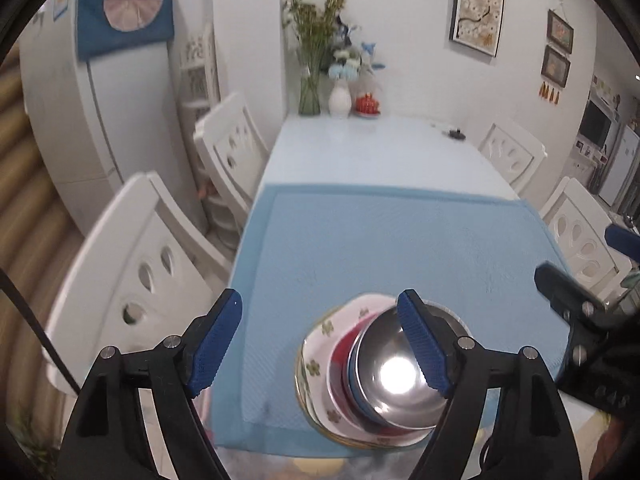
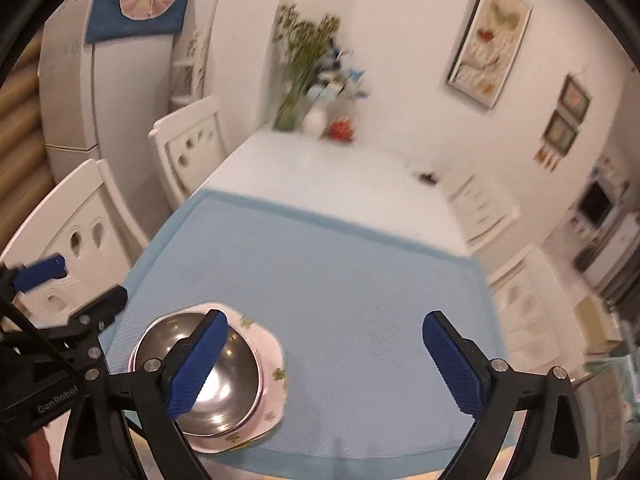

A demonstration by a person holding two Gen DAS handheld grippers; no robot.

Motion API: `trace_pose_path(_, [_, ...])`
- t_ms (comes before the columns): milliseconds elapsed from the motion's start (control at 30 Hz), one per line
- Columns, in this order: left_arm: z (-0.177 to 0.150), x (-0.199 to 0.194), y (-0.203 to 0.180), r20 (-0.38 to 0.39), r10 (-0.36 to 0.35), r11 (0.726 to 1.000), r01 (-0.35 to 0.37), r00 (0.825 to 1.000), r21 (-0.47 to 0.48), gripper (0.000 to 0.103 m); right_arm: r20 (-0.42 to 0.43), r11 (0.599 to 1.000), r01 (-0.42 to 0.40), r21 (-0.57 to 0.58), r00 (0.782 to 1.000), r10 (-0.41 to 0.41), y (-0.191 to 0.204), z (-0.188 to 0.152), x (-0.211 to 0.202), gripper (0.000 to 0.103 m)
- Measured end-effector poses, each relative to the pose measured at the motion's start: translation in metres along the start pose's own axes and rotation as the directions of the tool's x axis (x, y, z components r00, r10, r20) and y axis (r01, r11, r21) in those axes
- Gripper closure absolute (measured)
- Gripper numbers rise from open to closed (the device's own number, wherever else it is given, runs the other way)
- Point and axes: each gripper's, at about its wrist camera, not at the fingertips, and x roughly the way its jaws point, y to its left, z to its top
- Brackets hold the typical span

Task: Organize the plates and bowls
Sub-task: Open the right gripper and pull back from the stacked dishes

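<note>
Stack: steel bowl (image 1: pixel 394 376) nested on floral plate (image 1: pixel 320 360), at six o'clock on desk (image 1: pixel 380 240).
Left hand-held gripper (image 1: pixel 320 344): wide open, empty, stack at four o'clock.
Right hand-held gripper (image 2: pixel 324 364): wide open, empty, stack at eight o'clock.

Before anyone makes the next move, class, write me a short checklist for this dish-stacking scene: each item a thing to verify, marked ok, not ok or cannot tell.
1. Left claw empty, jaws apart: ok.
2. Right claw empty, jaws apart: ok.
3. Steel bowl nested on top of the stack: ok.
4. Stack sits level: cannot tell; the bowls sit off-centre on the floral plate, toward its right side in the left wrist view.
5. Stack fully on the blue mat: ok, though near its front edge.
6. No loose plates or bowls elsewhere on the mat: ok in both views; the area nearest the cameras is hidden.
</note>
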Motion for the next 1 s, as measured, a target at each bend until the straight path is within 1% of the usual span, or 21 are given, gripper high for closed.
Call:
trace_pose_path(67, [0.009,-0.002,0.001,-0.003,-0.006,1.0,0.006,1.0,-0.01,0.022,-0.028,0.997,-0.077,0.024,0.997,0.078,-0.004,0.003,-0.004,0.006])
trace_pose_path(100, [0.011,-0.003,0.001,-0.004,-0.013,1.0,0.013,1.0,-0.017,0.022,-0.056,0.993,-0.115,0.04,0.992,0.117,-0.005,0.004,-0.003,0.006])
trace_pose_path(167, [0.016,-0.005,0.001,0.01,-0.014,0.999,0.014,1.0,-0.032,0.022,-0.12,0.981,-0.174,0.083,0.976,0.184,-0.009,0.002,0.004,0.006])
trace_pose_path(233, [0.014,-0.012,0.001,0.025,-0.004,0.999,0.005,1.0,-0.04,0.022,-0.156,0.969,-0.216,0.121,0.96,0.234,-0.013,-0.003,0.009,0.006])
trace_pose_path(333, [0.01,-0.017,-0.003,0.028,-0.001,0.998,0.003,1.0,-0.058,0.022,-0.185,0.966,-0.221,0.134,0.952,0.243,-0.015,-0.012,0.01,0.006])
trace_pose_path(433, [0.006,-0.021,-0.009,0.034,0.001,0.996,0.002,0.999,-0.085,0.022,-0.173,0.96,-0.239,0.148,0.949,0.263,-0.019,-0.017,0.005,0.006])
trace_pose_path(600, [-0.002,-0.034,-0.027,0.057,0.075,0.993,-0.069,0.996,-0.097,0.022,-0.147,0.962,-0.255,0.1,0.952,0.268,-0.024,-0.026,-0.008,0.006])
trace_pose_path(733, [-0.009,-0.041,-0.036,0.054,0.127,0.988,-0.121,0.99,-0.1,0.021,-0.147,0.952,-0.283,0.121,0.943,0.299,-0.033,-0.038,-0.016,0.006])
trace_pose_path(800, [-0.011,-0.046,-0.042,0.032,0.124,0.987,-0.12,0.992,-0.103,0.021,-0.147,0.951,-0.28,0.13,0.943,0.298,-0.037,-0.044,-0.019,0.006])
trace_pose_path(933, [-0.016,-0.062,-0.049,0.038,0.134,0.984,-0.128,0.99,-0.126,0.021,-0.139,0.943,-0.302,0.138,0.937,0.321,-0.046,-0.051,-0.03,0.006])
trace_pose_path(1000, [-0.019,-0.067,-0.051,0.02,0.13,0.983,-0.126,0.991,-0.136,0.021,-0.131,0.945,-0.297,0.137,0.94,0.315,-0.05,-0.054,-0.037,0.006])
